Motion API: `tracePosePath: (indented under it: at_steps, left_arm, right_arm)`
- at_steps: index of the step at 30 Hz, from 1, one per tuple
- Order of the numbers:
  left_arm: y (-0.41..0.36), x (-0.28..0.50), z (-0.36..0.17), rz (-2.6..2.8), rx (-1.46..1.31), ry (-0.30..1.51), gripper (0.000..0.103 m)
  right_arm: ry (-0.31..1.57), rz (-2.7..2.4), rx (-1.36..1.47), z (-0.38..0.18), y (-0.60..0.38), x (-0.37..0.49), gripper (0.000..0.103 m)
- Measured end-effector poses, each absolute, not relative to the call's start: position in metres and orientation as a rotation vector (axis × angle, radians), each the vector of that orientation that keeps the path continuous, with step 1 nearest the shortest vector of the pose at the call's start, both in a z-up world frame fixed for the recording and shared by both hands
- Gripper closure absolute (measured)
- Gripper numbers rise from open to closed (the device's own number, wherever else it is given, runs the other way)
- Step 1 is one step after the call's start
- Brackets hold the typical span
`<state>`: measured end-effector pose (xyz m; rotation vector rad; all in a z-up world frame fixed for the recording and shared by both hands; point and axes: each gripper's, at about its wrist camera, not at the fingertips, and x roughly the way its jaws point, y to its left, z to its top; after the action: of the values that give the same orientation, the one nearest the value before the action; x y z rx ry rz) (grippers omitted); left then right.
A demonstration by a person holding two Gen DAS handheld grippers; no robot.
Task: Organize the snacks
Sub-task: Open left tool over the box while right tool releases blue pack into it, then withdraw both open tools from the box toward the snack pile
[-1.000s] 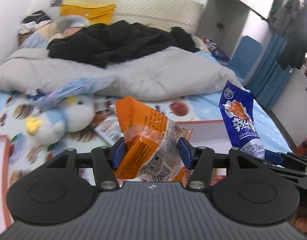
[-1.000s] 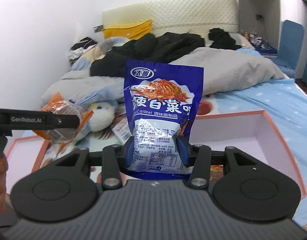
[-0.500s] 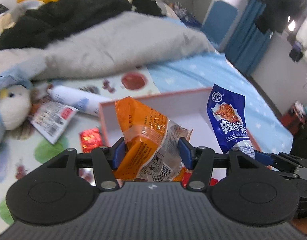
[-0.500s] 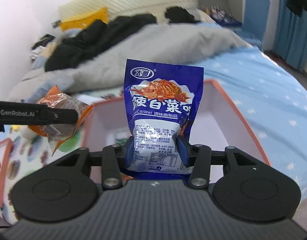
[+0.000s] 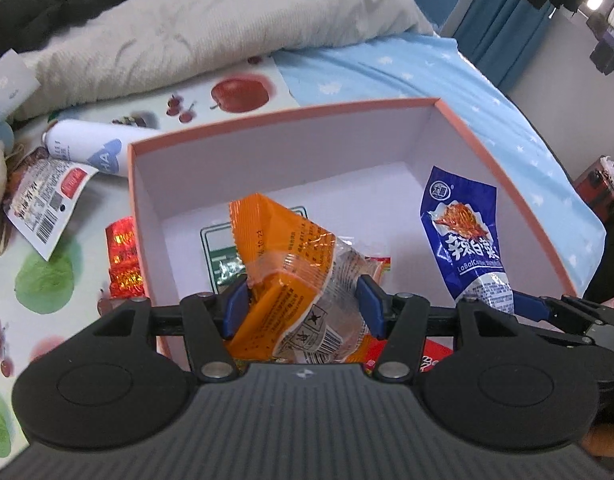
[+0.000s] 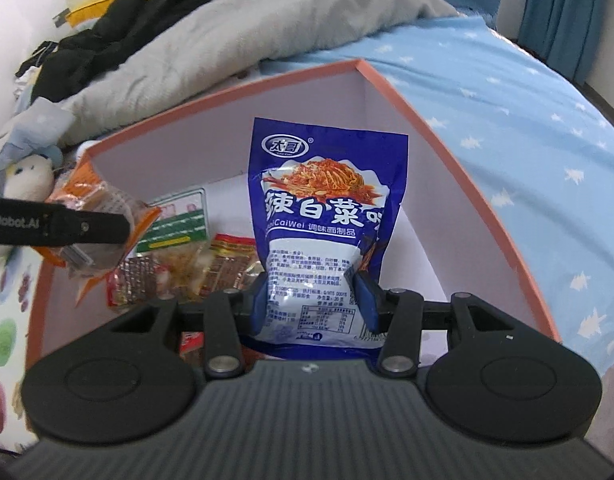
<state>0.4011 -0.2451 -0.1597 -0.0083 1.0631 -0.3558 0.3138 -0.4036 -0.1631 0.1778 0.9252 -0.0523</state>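
Bed, blue star sheet (image 6: pixel 527 128); pink-rimmed box (image 5: pixel 275 118) below. Left gripper (image 5: pixel 303 308) clamping orange packet (image 5: pixel 291 264), right gripper (image 6: pixel 313 300) around blue packet (image 6: pixel 327 200), jaws opening. Placement step; next: release into box.

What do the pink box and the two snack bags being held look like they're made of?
Pink box: likely matte cardboard, with stiff flat walls and a thin rim. Orange bag: glossy, crinkled plastic film, partly clear. Blue bag: shiny printed plastic or foil film that catches glare.

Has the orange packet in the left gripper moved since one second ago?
Yes. The orange packet, then level with the grey blanket, now hangs lower, over the pink box.
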Motion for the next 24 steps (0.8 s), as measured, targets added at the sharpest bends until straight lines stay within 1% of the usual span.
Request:
tracePosePath:
  at_steps: [1,2,3,4,10,20,24]
  left_arm:
    - [-0.245,0.402,-0.160,-0.357,-0.015,1.061,0.038]
    - [-0.244,0.403,-0.160,-0.361,-0.026,1.067,0.028]
    - [-0.244,0.403,-0.159,-0.364,-0.035,1.080,0.022]
    - [-0.243,0.403,-0.158,-0.362,-0.040,1.082,0.019]
    - [-0.236,0.388,-0.137,-0.372,-0.024,1.036,0.019]
    - [-0.209,0.342,-0.073,-0.352,-0.027,0.895,0.019]
    - [-0.194,0.318,-0.055,-0.344,-0.038,0.850,0.019]
  right_arm:
    - [0.926,-0.052,0.183,-0.164,-0.405,0.314,0.051]
    - [0.927,-0.054,0.189,-0.165,-0.406,0.314,0.048]
    - [0.930,-0.058,0.192,-0.165,-0.406,0.315,0.042]
    - [0.932,-0.060,0.190,-0.165,-0.406,0.315,0.038]
    - [0.895,-0.066,0.216,-0.150,-0.404,0.307,0.037]
    - [0.749,-0.024,0.217,-0.092,-0.382,0.272,0.037]
    - [0.703,0.001,0.205,-0.074,-0.367,0.257,0.037]
